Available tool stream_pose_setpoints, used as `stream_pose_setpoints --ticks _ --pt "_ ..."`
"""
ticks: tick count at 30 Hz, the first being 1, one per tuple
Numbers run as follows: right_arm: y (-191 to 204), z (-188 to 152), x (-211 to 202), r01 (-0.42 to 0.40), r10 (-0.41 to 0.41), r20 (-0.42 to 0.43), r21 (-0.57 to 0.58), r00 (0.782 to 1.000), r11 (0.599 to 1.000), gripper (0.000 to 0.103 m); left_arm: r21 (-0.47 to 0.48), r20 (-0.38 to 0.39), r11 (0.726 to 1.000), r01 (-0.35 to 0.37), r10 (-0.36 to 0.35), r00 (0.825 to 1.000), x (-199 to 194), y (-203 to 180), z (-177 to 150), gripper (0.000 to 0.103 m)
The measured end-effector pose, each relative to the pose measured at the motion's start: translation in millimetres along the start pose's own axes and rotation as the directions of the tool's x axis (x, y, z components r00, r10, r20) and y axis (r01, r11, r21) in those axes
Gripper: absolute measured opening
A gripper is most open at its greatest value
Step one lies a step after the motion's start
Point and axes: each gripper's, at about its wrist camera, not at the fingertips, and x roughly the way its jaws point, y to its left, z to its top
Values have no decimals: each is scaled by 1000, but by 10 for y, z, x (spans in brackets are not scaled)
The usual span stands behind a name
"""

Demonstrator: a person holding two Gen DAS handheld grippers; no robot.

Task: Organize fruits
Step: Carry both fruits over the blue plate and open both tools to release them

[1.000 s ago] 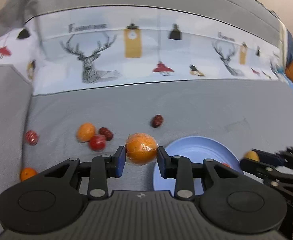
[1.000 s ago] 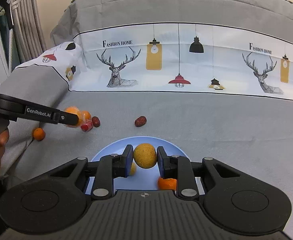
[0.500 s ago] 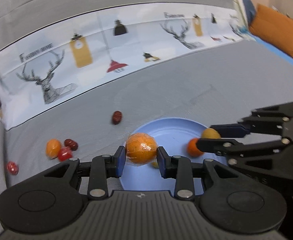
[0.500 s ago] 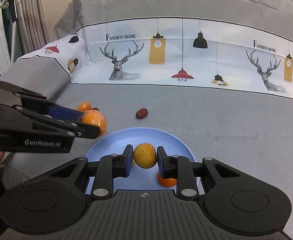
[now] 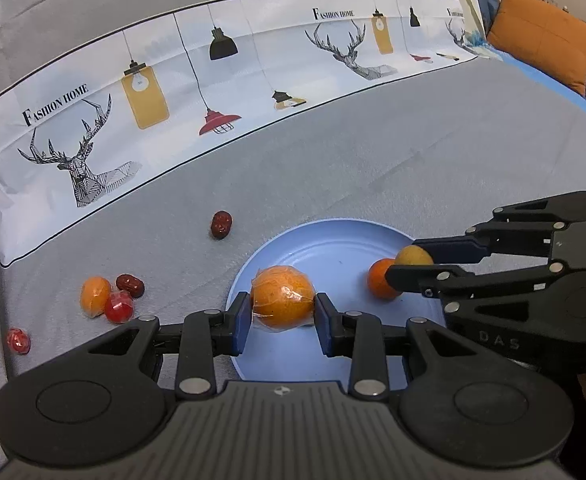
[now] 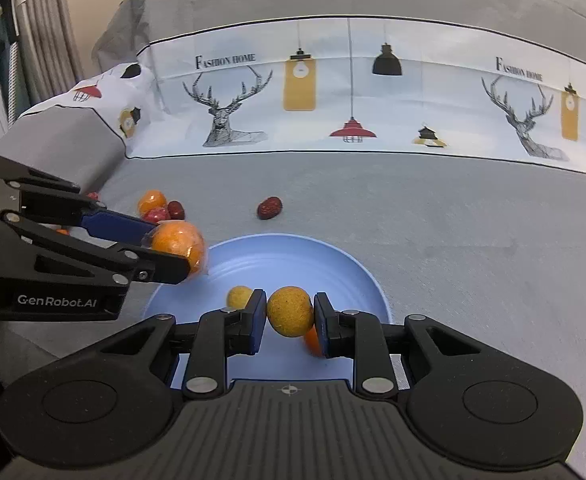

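One blue plate [image 5: 333,240]. Left gripper [image 5: 283,312] pinches a wrapped orange [image 5: 283,302] over its left rim; right gripper [image 6: 289,314] pinches a yellow fruit [image 6: 290,311] above its middle. Two dates [image 5: 221,224] on the sofa. Only the right view shows a second yellow fruit [image 6: 239,297] on the plate.

Glossy film-wrapped orange [image 5: 283,302], smooth matt plastic plate [image 5: 333,248], matt grey woven cloth cover [image 5: 413,184].
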Motion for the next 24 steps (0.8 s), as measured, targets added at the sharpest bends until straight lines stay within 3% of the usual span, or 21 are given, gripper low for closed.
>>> stream_pose_setpoints --ticks 7,24 --pt "33 22 -42 18 -18 25 -4 1000 1000 27 -20 29 999 -38 38 999 -24 26 11 37" --pt "91 79 -29 34 -34 10 -11 999 999 27 12 3 1000 -24 24 1000 59 -18 -3 37"
